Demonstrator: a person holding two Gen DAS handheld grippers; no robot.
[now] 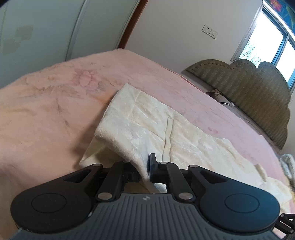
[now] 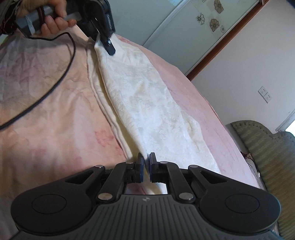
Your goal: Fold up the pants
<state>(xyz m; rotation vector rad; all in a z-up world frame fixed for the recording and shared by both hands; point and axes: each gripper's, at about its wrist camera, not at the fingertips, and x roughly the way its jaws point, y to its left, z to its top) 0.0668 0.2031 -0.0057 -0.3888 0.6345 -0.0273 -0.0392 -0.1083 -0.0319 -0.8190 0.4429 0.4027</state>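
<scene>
My black left gripper (image 1: 147,170) and black right gripper (image 2: 145,166), both blue-padded, sit on cream pants (image 2: 147,114) with a faint floral weave; the blanket (image 2: 46,103) is pale pink with faded flowers.

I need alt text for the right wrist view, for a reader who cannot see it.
The right gripper pinches one end of cream-white fleecy pants, which stretch across a pink floral bed blanket to the left gripper, which clamps the far end. A hand holds that gripper, and a black cable trails from it over the blanket.
</scene>
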